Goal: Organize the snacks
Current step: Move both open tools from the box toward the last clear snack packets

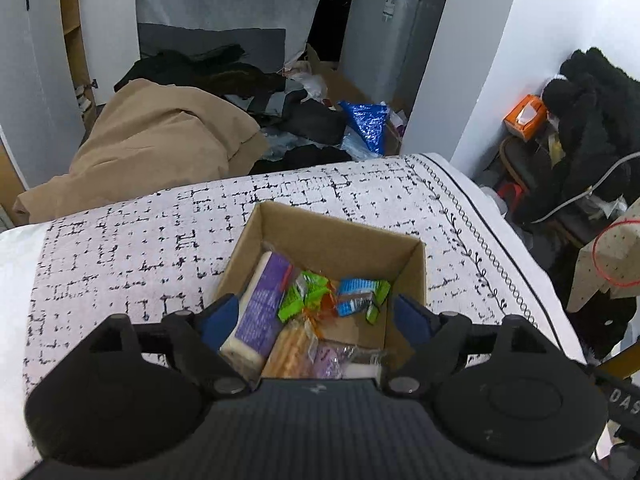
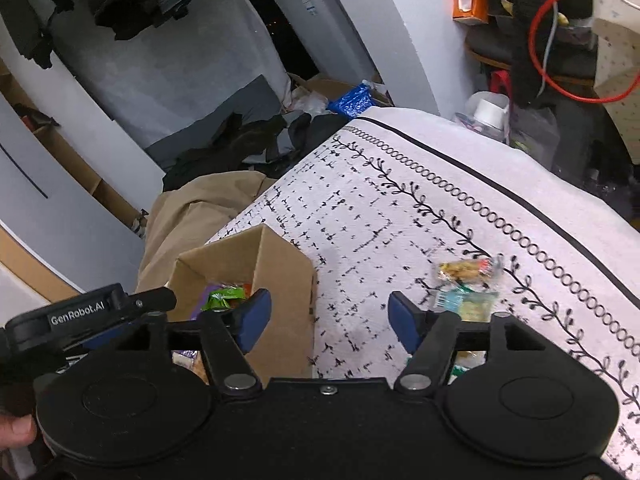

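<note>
An open cardboard box [image 1: 340, 236] [image 2: 280, 276] sits on the patterned white cloth. Inside lie a purple packet [image 1: 262, 300], green wrappers [image 1: 304, 290], a blue wrapper [image 1: 358, 294] and a pack of biscuit sticks [image 1: 290, 346]. My left gripper [image 1: 316, 316] hovers open over the box with nothing between its fingers. My right gripper [image 2: 330, 316] stands open and empty just right of the box, above the cloth. Loose snacks lie on the cloth to its right: a clear nut packet [image 2: 466, 270] and a pale green packet [image 2: 468, 302].
The cloth-covered surface [image 2: 400, 208] ends at a far edge with a black border. Beyond it lie a tan coat [image 1: 160, 140], dark clothes and a blue bag [image 1: 368, 120]. A chair piled with black clothing [image 1: 592, 120] and cables stands at the right.
</note>
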Motion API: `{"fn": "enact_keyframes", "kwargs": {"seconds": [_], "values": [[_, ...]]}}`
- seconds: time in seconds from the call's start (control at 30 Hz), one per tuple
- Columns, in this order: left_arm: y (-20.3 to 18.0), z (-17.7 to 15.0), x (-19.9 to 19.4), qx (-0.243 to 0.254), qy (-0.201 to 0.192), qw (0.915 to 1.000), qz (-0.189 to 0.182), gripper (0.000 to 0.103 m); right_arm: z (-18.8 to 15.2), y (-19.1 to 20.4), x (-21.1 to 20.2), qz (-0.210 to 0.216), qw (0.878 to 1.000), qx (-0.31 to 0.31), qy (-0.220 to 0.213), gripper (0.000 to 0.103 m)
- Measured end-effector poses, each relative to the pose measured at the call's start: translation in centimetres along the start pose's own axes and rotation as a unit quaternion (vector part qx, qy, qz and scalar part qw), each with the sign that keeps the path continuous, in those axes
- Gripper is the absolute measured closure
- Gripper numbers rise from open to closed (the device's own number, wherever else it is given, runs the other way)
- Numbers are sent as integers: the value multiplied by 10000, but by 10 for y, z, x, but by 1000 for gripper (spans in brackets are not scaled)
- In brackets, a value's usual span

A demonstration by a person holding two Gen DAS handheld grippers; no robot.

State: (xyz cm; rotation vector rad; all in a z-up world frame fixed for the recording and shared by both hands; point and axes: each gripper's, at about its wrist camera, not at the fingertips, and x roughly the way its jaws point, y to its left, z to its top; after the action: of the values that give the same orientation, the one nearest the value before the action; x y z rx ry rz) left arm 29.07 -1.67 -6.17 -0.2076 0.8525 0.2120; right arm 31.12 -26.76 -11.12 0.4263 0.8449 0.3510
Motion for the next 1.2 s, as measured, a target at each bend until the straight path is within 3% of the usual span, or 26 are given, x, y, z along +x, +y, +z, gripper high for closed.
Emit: {"fn": "enact_keyframes", "kwargs": {"seconds": [0.13, 0.6, 0.97, 1.2], "values": [[-10, -6, -8, 86, -17, 10000, 41, 17, 1, -9, -11, 3, 10000, 41, -18, 24], [-56, -27, -28, 345, -36, 9994, -1, 10, 8, -57, -45, -8, 9975, 637, -289, 3], [-101, -47, -23, 561, 26, 9984, -91, 10, 4, -94, -55, 11, 9947, 994, -265, 1], [-121, -61, -6, 576, 224, 9980, -87, 10, 1, -118, -52, -187, 9920, 1229, -204, 0]]}}
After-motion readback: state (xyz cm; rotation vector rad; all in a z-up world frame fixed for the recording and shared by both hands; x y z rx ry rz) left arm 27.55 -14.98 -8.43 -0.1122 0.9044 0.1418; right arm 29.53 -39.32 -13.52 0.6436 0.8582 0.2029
